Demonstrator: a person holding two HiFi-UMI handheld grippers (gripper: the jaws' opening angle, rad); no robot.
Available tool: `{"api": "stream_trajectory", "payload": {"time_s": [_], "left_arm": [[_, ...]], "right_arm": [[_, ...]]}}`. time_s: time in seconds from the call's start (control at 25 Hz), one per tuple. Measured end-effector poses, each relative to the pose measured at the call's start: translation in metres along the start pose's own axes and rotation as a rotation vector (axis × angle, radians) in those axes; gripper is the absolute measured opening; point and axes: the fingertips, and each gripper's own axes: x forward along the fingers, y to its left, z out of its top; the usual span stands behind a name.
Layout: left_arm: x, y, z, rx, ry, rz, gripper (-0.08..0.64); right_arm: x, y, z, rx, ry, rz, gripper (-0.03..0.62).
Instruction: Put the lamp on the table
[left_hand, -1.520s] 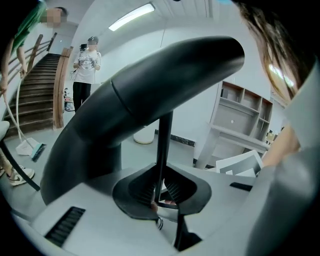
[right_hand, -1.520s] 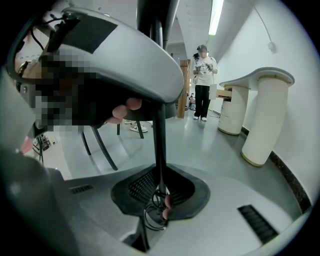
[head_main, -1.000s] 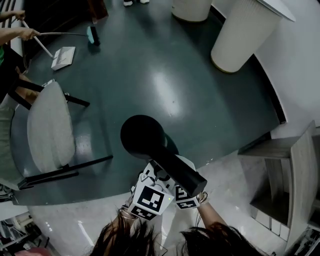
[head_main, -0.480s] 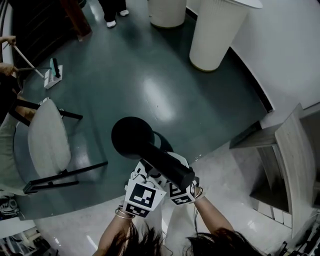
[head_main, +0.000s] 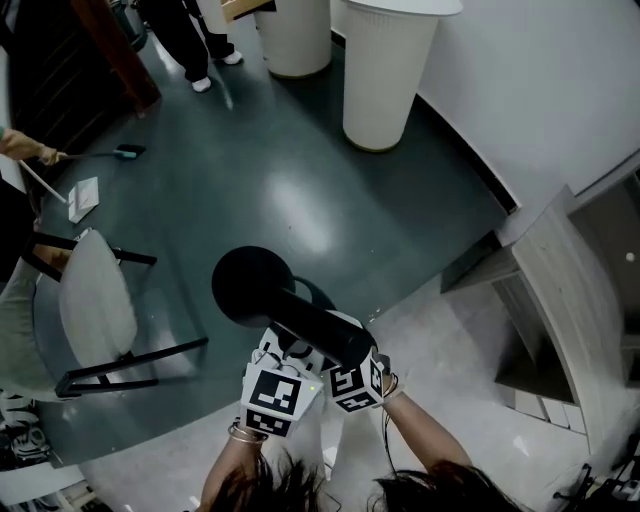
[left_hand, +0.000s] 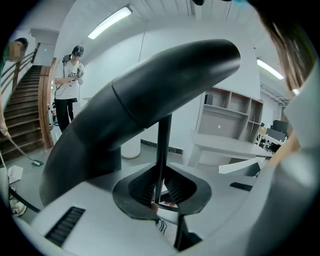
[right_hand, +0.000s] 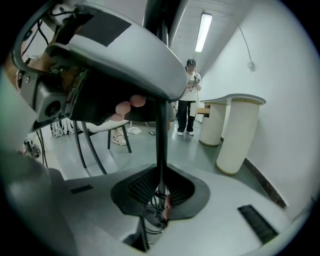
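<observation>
Shining dark floor (head_main: 330, 200) meets pale tile (head_main: 460, 390) below the gripped lamp (head_main: 250, 285).

A glossy dark green floor (head_main: 300, 150) met a plain white wall (head_main: 540, 80), two white ribbed cylindrical pedestals (head_main: 385, 75) beside it. A grey cushioned black-legged chair (head_main: 95, 300) stood left, pale wooden shelving (head_main: 560, 290) right

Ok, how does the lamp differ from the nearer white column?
The lamp is black, the column white. The lamp is off the floor, its thin stem clamped in the left gripper and right gripper; the column stands on the floor by the wall. Both have round parts.
</observation>
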Motion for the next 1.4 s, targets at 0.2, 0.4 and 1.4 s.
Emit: {"api": "stream_trajectory", "payload": {"time_s": [0.2,0.4,1.4], "left_arm": [[0.001,-0.029,0.014,0.025,-0.01,-0.022,0.055],[0.003,-0.054,0.028,0.044,-0.027,-0.048,0.055],[0.028,-0.203,0.097,0.153,-0.062,-0.151,0.055]], "right_arm": [[-0.028,-0.015,-0.002,0.003,-0.01,-0.032,0.058],[-0.053,-0.032,-0.001,0.013,-0.024,-0.076,0.058],[-0.193,-0.115,-0.016,0.069,-0.092,-0.216,0.058]]}}
